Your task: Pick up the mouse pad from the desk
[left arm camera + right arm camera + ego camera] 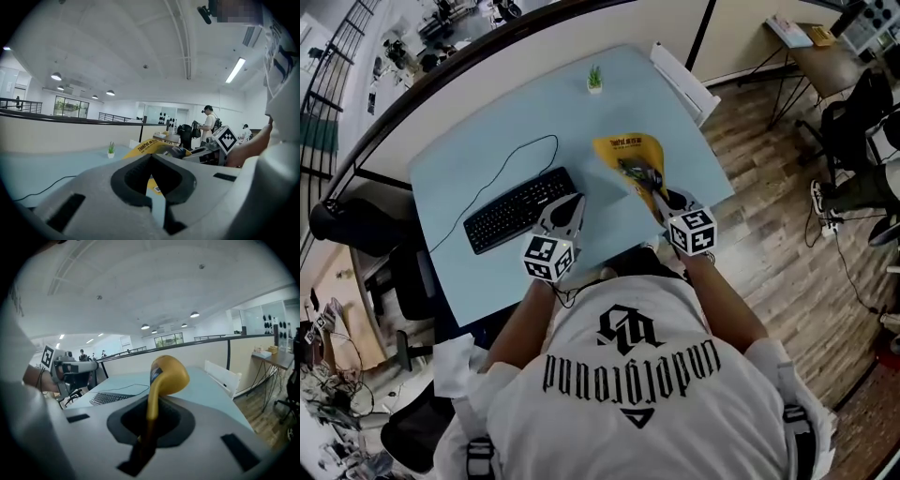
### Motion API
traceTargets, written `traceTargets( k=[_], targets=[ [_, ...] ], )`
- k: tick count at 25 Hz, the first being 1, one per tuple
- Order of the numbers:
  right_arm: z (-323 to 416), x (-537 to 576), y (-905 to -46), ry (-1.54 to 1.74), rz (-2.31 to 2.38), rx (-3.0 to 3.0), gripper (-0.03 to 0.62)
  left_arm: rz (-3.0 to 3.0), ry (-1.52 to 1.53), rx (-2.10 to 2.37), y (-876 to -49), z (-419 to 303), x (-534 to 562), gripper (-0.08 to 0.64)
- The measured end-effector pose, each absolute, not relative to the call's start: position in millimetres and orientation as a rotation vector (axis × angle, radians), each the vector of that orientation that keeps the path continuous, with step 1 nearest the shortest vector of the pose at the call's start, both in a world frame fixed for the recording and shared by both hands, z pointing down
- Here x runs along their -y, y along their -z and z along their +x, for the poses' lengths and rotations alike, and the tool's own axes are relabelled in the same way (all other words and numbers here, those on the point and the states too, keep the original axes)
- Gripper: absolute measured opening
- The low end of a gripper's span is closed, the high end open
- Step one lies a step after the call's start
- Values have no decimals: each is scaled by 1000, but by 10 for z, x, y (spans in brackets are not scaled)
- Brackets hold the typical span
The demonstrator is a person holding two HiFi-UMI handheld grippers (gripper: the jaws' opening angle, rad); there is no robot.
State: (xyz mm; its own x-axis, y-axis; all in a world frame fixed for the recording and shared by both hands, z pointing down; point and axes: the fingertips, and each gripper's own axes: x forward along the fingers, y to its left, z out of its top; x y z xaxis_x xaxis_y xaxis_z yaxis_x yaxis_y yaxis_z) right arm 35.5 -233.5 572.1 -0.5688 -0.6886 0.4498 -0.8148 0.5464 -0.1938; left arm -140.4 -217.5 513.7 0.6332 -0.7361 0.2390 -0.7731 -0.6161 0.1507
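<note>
Right claw (151, 416): jaws pinched on one edge of the yellow mouse pad (168, 373), which stands up out of the grip and flops over at its free end; the pad appears raised clear of the table (487, 150), above its right half. Left claw (151, 161): jaws drawn together at the tips, nothing between them, hovering just left of the pad over the near part of the table. Step, as judged: pick-up all but complete, pad in the lift. Next move calls for a firm pinch and a steady carry so the limp sheet does not slip. Nearby: black keyboard (520, 208) and its cable (511, 159) to the left, small potted plant (594, 79) near the far edge. Open room: bare table ahead, right table edge close, wooden floor (769, 216) beyond
</note>
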Motion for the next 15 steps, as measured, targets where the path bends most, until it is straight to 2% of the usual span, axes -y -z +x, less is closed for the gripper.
traceTargets(
  k=[15],
  targets=[
    [138,1929,-5289,-495,1351,2544,21,2696,-139,1185,-4897,-1620,1766,8]
  ],
)
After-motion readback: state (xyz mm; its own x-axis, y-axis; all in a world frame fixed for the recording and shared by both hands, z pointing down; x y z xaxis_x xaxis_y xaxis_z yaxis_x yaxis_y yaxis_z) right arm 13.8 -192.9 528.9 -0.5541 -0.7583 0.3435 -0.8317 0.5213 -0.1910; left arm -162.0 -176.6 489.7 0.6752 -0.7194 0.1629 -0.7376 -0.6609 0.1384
